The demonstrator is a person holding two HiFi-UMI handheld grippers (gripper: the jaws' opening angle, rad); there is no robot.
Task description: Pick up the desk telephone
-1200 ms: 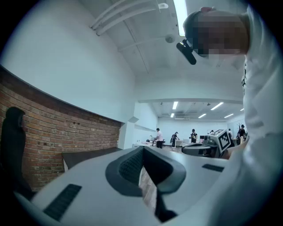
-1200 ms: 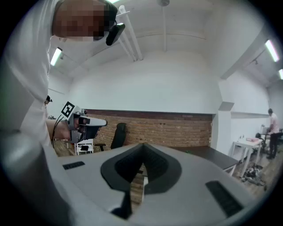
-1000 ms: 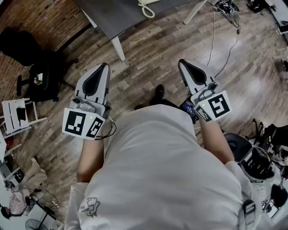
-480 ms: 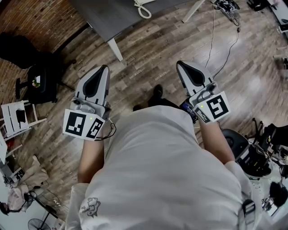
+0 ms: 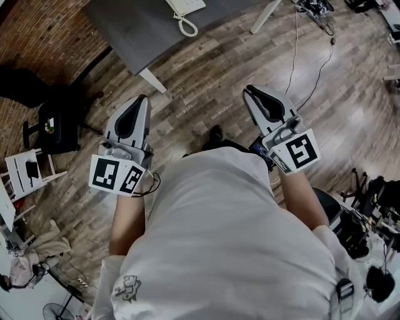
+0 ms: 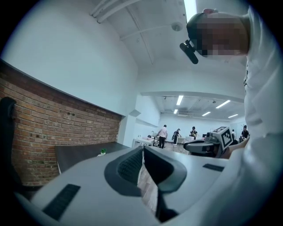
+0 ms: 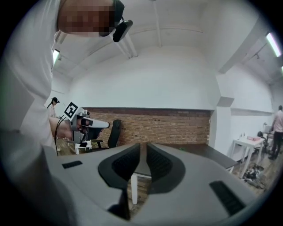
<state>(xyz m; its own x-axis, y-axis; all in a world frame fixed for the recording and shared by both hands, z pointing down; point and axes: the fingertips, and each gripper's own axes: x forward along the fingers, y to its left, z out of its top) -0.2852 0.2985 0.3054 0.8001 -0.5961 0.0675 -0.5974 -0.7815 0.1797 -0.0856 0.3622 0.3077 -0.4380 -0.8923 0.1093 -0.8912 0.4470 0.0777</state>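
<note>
The white desk telephone (image 5: pixel 185 5) with its coiled cord (image 5: pixel 185 26) sits on a dark grey desk (image 5: pixel 134 28) at the top edge of the head view, only partly in frame. Both grippers are held level over the wooden floor, well short of the desk. My left gripper (image 5: pixel 142 99) (image 6: pixel 143 151) is shut and empty. My right gripper (image 5: pixel 249 91) (image 7: pixel 143 146) has just been opening: its jaws stand a narrow gap apart with nothing between them. The desk top (image 7: pixel 208 155) and a white leg (image 7: pixel 134 190) show ahead in the right gripper view; the telephone is not visible there.
A brick wall (image 5: pixel 44 31) runs along the left behind the desk. A black office chair (image 5: pixel 53 119) and a white stool (image 5: pixel 25 167) stand at the left. Cables (image 5: pixel 312 53) trail over the floor at upper right, with equipment (image 5: pixel 362 219) at far right. People (image 6: pixel 163 132) stand far off.
The desk and telephone have slid down into the head view, nearer to me. Both grippers have been carried forward with my body, keeping their pose.
</note>
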